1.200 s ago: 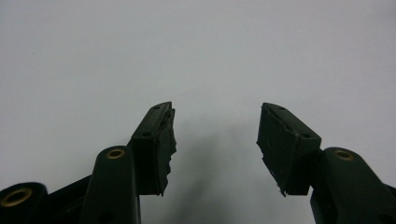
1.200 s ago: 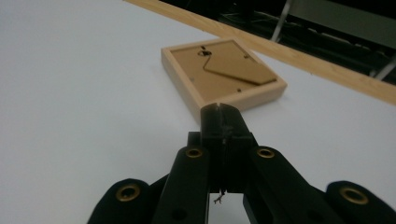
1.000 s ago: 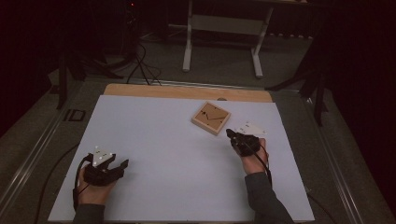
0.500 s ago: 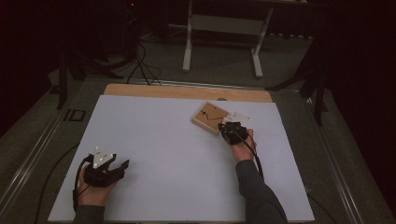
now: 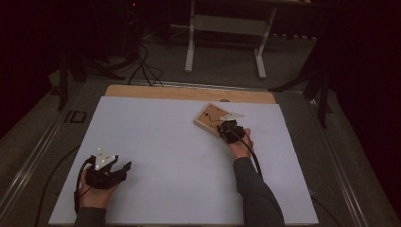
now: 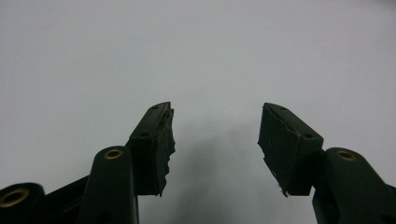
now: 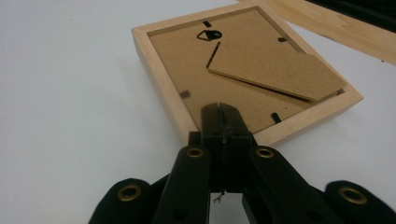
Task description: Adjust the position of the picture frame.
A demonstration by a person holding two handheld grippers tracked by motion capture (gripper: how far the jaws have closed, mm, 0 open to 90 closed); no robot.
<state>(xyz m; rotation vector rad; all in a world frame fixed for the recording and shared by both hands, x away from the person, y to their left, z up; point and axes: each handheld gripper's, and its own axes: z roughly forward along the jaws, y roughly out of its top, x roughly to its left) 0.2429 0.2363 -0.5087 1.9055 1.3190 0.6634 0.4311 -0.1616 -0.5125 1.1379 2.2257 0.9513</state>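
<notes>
Behind the closed right gripper (image 7: 223, 122), picture frame's (image 7: 243, 60) near corner hidden

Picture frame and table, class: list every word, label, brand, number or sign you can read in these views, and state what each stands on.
None: no readable text in any view.
Picture frame: its brown backing shows clips and a hanger, no writing.
White table sheet: blank.
Dark plate beside the table: marking too blurred to read.
</notes>
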